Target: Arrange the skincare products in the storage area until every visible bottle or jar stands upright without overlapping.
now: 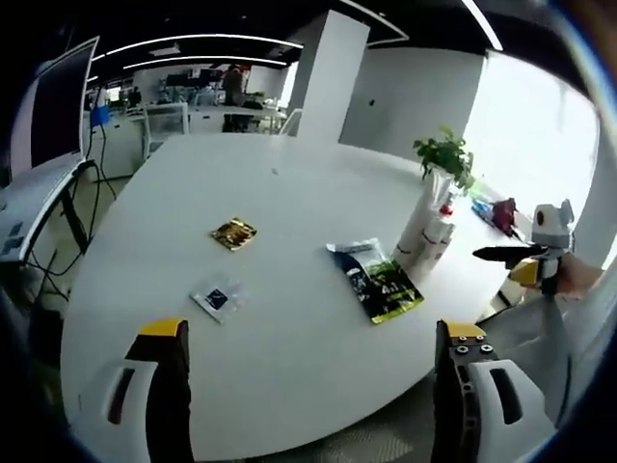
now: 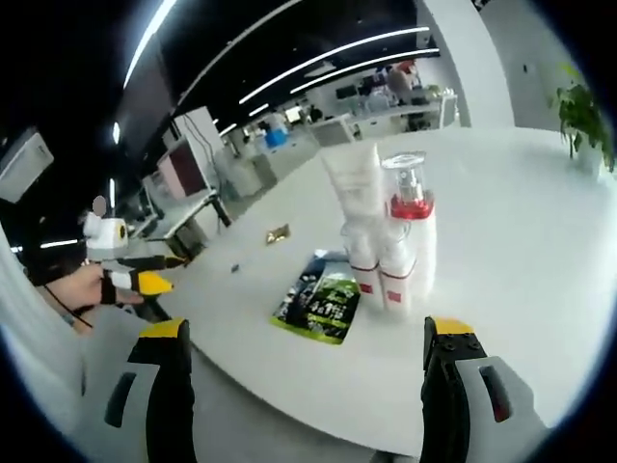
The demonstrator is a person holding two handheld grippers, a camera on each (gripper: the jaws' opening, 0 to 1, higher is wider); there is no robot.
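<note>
The left gripper [image 1: 308, 367] and the right gripper [image 2: 304, 371] both hang off the edge of the white surface [image 1: 289, 193], fingers spread wide and holding nothing. The skincare bottles [image 2: 390, 236] stand upright in a tight cluster on the surface. A green sachet [image 2: 318, 299] lies flat just beside the cluster. A gold packet [image 1: 233, 232] and a small clear packet [image 1: 216, 297] lie well apart from the cluster.
</note>
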